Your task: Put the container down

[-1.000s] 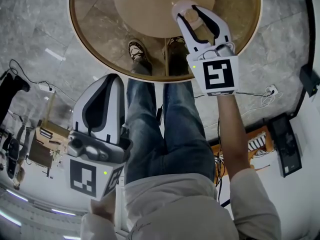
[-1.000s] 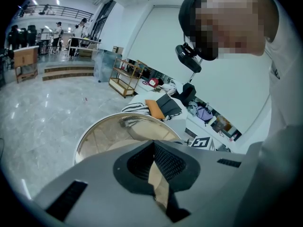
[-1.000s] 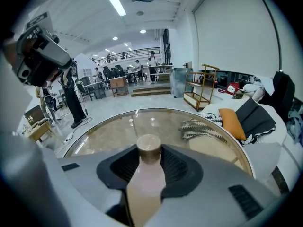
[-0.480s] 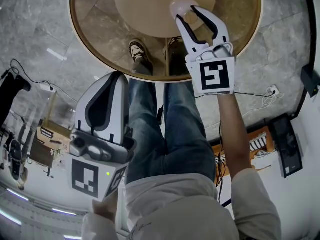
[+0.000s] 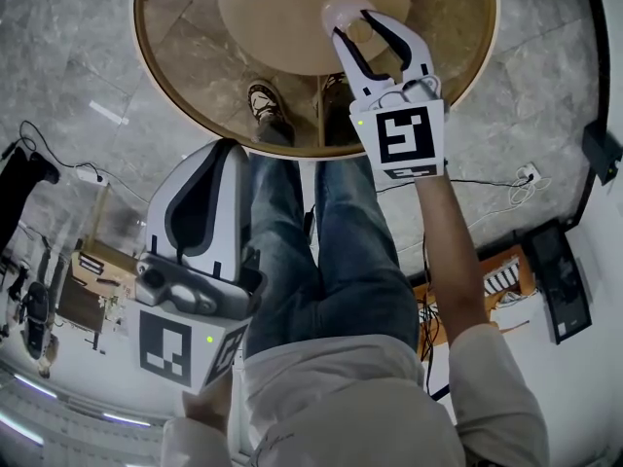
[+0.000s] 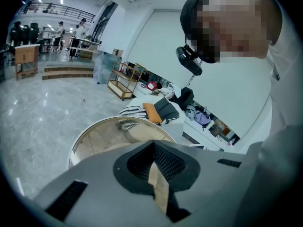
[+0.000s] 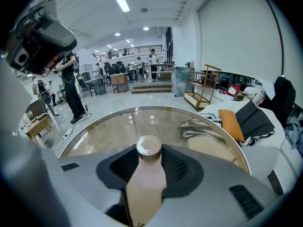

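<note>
Pale-pink capped bottle container (image 7: 147,174) clamped in our right gripper (image 5: 370,29) over round glass table (image 5: 167,86); lowering likely underway. Next we set it upright, release. Left gripper (image 6: 154,148) closed, empty.

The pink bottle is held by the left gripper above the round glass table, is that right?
No. The right gripper holds the pink bottle, as the right gripper view shows: its fingers are closed on it above the round glass table.
</note>
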A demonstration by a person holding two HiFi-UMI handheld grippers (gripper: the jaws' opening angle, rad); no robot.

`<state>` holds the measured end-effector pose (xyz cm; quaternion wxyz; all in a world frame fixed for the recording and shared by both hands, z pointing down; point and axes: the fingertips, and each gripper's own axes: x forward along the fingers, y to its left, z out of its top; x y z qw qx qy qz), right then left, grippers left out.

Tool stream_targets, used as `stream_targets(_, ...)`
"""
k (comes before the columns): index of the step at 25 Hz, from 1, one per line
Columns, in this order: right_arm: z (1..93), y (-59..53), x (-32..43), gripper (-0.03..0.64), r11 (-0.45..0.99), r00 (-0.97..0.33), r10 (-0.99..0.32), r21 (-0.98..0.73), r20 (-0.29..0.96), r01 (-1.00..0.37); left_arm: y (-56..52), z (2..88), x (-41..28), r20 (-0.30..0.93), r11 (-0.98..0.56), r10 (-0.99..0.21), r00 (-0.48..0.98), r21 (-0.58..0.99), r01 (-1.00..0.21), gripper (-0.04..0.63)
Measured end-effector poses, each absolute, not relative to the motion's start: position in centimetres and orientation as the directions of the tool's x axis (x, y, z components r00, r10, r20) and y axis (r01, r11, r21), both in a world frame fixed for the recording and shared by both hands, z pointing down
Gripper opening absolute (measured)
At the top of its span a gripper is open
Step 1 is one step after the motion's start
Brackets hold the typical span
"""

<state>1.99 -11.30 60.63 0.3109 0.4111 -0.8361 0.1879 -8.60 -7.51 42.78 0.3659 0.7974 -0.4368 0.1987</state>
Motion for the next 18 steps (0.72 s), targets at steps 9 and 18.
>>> stream_targets(9, 60.3, -11.1, 2.1, 0.164, 0.591, -0.47, -0.568, -0.062, 0.676, -0.804, -6.7, 42.4, -8.8, 0.632, -0.349, -0.558, 0.537, 0.408, -0.843, 0.018)
stream_targets(18, 60.0, -10.5, 2.2, 0.164, 0.605, -0.485, -0.539, -0.085, 0.688, -0.792, -6.5, 41.1, -8.5, 0.61, -0.359, -0.583, 0.537, 0.399, -0.844, 0.018)
